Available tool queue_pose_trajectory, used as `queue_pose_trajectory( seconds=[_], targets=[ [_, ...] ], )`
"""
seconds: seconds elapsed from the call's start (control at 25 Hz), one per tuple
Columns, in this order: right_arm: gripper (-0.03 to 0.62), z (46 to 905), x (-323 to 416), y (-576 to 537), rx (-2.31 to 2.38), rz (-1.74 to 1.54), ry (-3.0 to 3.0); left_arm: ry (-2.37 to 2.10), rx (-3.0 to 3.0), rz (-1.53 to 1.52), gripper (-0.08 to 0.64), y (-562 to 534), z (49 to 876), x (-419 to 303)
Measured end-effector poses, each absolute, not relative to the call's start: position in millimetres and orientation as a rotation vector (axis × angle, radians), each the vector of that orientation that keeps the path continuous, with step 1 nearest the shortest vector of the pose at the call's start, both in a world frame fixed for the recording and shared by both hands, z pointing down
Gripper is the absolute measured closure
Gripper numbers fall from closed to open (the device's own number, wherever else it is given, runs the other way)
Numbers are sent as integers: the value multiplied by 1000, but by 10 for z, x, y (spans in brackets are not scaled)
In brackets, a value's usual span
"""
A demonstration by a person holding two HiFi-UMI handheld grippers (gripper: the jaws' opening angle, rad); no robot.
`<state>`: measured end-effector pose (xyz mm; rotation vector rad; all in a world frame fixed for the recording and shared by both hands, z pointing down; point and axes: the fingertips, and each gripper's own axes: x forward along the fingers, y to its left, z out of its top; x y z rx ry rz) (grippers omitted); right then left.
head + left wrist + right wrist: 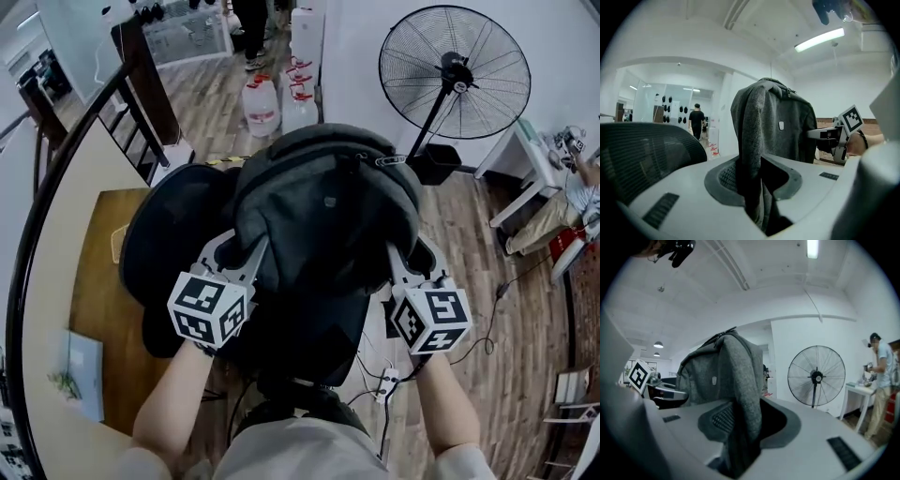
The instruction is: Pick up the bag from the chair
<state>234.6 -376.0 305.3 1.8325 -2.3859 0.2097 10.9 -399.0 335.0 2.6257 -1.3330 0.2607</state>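
Grey bag (323,202) hangs clamped in both left gripper (247,257) and right gripper (399,266), seemingly clear of the black chair (173,234).

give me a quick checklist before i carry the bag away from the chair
1. Left gripper shut on the bag fabric: ok
2. Right gripper shut on the bag's other side: ok
3. Bag upright between both grippers: ok
4. Bag's underside clear of the chair: cannot tell, the bag hides it
5. Fan apart from the bag: ok
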Motion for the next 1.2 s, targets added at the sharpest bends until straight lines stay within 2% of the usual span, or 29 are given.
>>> queue_pose_trajectory(
  seconds=[0.24,0.52,1.2],
  targets=[
    [456,2625,2215,-3304,1815,147,-2443,-1343,2702,229,469,-3522,2926,-16],
    [456,2519,2122,-2898,1809,228,-2461,-1350,2730,235,469,-3091,2746,-100],
    [457,2938,1916,-2476,1716,370,-2452,-1334,2690,318,468,-2562,3150,-300]
  ],
)
